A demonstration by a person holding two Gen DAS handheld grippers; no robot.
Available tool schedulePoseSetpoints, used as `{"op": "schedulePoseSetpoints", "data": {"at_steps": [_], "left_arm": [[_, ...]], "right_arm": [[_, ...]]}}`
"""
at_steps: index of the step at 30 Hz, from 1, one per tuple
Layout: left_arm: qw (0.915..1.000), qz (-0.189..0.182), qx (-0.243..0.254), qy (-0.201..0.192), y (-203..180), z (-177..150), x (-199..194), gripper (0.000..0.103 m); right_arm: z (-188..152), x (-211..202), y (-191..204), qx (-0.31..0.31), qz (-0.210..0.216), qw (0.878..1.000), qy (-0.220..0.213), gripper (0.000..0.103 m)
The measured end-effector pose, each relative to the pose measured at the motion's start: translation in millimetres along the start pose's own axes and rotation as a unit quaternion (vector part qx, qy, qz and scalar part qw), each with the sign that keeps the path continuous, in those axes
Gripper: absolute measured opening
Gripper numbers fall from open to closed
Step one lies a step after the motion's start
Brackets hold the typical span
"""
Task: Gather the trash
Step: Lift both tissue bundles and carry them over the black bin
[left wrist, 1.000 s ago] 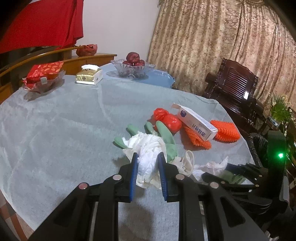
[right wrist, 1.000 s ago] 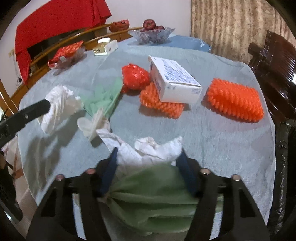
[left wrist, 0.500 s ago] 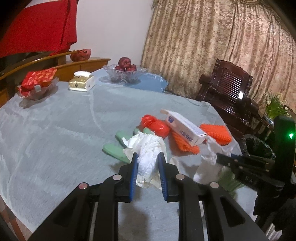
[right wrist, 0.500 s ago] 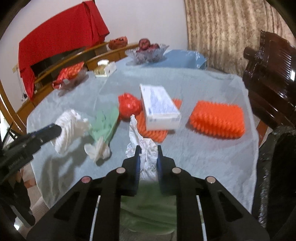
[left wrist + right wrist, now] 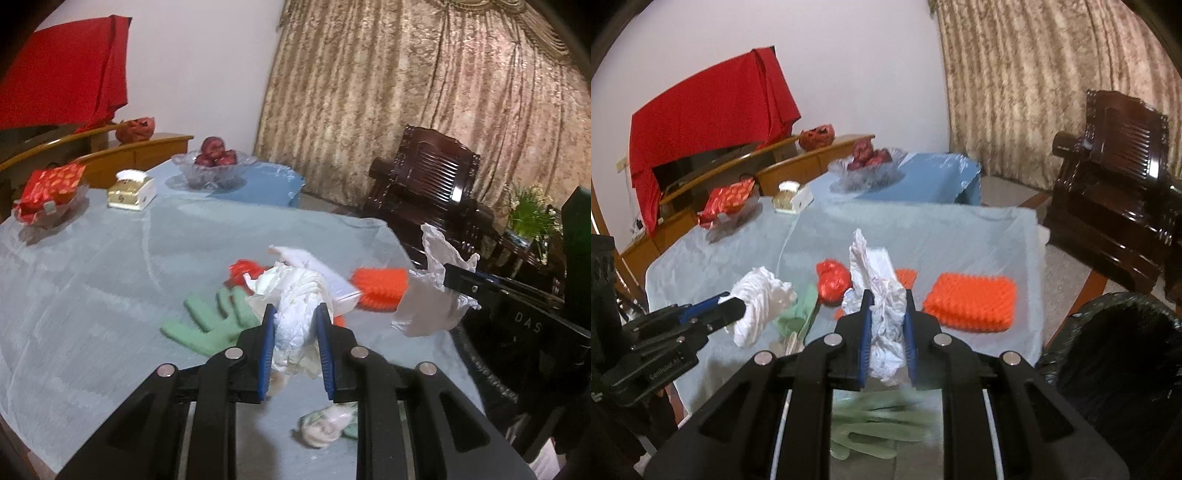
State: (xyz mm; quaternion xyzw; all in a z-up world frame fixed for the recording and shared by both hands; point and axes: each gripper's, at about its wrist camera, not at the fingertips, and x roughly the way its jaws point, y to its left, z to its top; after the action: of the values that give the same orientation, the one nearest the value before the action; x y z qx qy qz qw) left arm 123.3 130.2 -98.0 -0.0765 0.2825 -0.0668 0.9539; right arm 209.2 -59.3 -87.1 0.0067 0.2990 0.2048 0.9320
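My left gripper (image 5: pixel 294 334) is shut on a crumpled white tissue wad (image 5: pixel 295 295) and holds it above the table; it also shows in the right wrist view (image 5: pixel 757 301). My right gripper (image 5: pixel 886 325) is shut on a crumpled white paper (image 5: pixel 882 295), lifted off the table; the paper shows in the left wrist view (image 5: pixel 430 295). On the table lie a green glove (image 5: pixel 208 323), a red wrapper ball (image 5: pixel 833 282), a white carton (image 5: pixel 332 278), orange foam nets (image 5: pixel 971 302) and a small tissue ball (image 5: pixel 323 424). A black trash bag (image 5: pixel 1123 350) stands at the right.
The round table (image 5: pixel 92 277) has a pale cloth. At its far side stand a glass fruit bowl (image 5: pixel 214 166), a gold tissue box (image 5: pixel 131 192) and a red packet dish (image 5: pixel 51 195). A dark wooden chair (image 5: pixel 424 195) and curtains stand behind. Another green glove (image 5: pixel 875 428) lies under my right gripper.
Both grippers have risen with their loads. The right gripper closed on the white paper and lifted it off the table toward the right. The left tissue wad is higher above the green glove.
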Motion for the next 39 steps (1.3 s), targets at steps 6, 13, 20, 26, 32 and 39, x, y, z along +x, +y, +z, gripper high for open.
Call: {"op": "schedulePoseSetpoints", "data": {"at_steps": [6,13,20,26,32,39], "left_arm": [[0.9996,-0.022,0.011,-0.010,-27,10,0,0.022],[0.9981,-0.051,0.028,-0.017,-66,20,3,0.022],[0.9950,-0.086,0.046,-0.022,-108,28,8,0.022],[0.9912,-0.119,0.055,-0.018,-142,34,18,0.022],[0.9855,-0.154,0.071,-0.014,-182,36,30,0.022],[0.9763,-0.193,0.098,-0.005,-237,32,47,0.022]], "right_arm": [[9,-23,-14,0.008,-0.013,1.000,-0.021,0.014],[11,-51,-37,0.019,-0.036,0.998,-0.040,0.014],[7,-84,-72,0.037,-0.072,0.995,-0.058,0.014],[-3,-109,-104,0.053,-0.110,0.990,-0.066,0.014],[-18,-131,-139,0.076,-0.149,0.984,-0.068,0.014],[-35,-147,-179,0.102,-0.190,0.974,-0.066,0.014]]}}
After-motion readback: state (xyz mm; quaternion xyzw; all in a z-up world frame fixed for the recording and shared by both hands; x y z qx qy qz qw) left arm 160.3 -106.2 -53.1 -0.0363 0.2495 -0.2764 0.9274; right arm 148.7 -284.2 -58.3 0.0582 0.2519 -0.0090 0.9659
